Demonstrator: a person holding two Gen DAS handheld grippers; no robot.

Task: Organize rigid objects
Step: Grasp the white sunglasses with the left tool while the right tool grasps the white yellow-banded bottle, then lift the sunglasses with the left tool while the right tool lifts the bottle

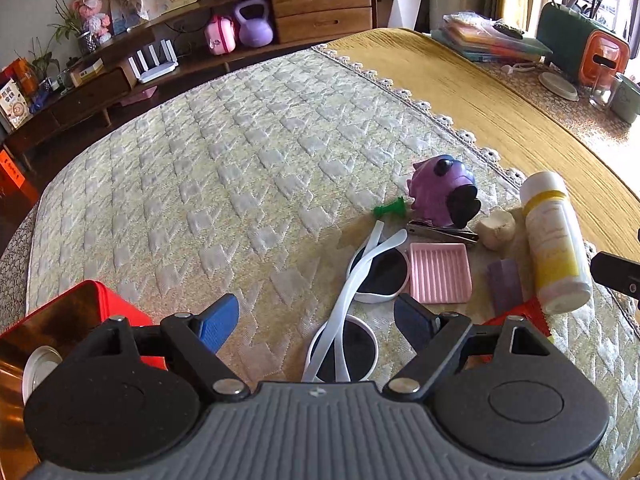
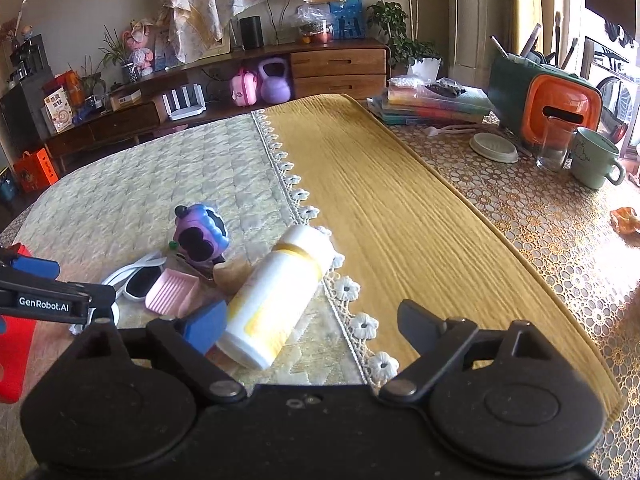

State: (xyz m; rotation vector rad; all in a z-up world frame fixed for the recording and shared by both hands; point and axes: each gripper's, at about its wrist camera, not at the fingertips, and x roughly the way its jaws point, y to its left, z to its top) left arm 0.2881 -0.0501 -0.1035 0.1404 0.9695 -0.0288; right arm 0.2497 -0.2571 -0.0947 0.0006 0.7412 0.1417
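Quilted pale-green cloth over a table (image 1: 240, 152), with a yellow runner (image 2: 380, 208) and a lace edge beyond, a low wooden sideboard far behind. Scattered ahead of the left tongs (image 1: 316, 316): white sunglasses (image 1: 360, 300) lying directly between and just past the blue tips, a pink ridged soap dish (image 1: 440, 272) touching the glasses on the far right side, a nail clipper (image 1: 444, 232), a green pin-shaped piece (image 1: 390, 208), a purple toy fish (image 1: 444, 190), a beige lump (image 1: 496, 228), a purple block (image 1: 505, 284). Left of those tongs, a red tin (image 1: 80, 312) with an open, coppery inside, seemingly the collecting box, a round metal item already inside. Left tongs spread wide, gripping nothing. Right tongs (image 2: 312, 328) also spread wide and empty, hovering low over a white-and-yellow bottle (image 2: 276, 300) lying on its side, its base near the left blue tip, no contact evident. Judged as the approach stage of sorting: both tools descending on first picks, glasses for the left, bottle for the right. Next move likely calling for the left tips to straddle a lens or the crossed arms of the glasses without snagging the soap dish, and for the right tips to shift left to bracket the bottle's round body across its width, squarely enough to stop a roll.
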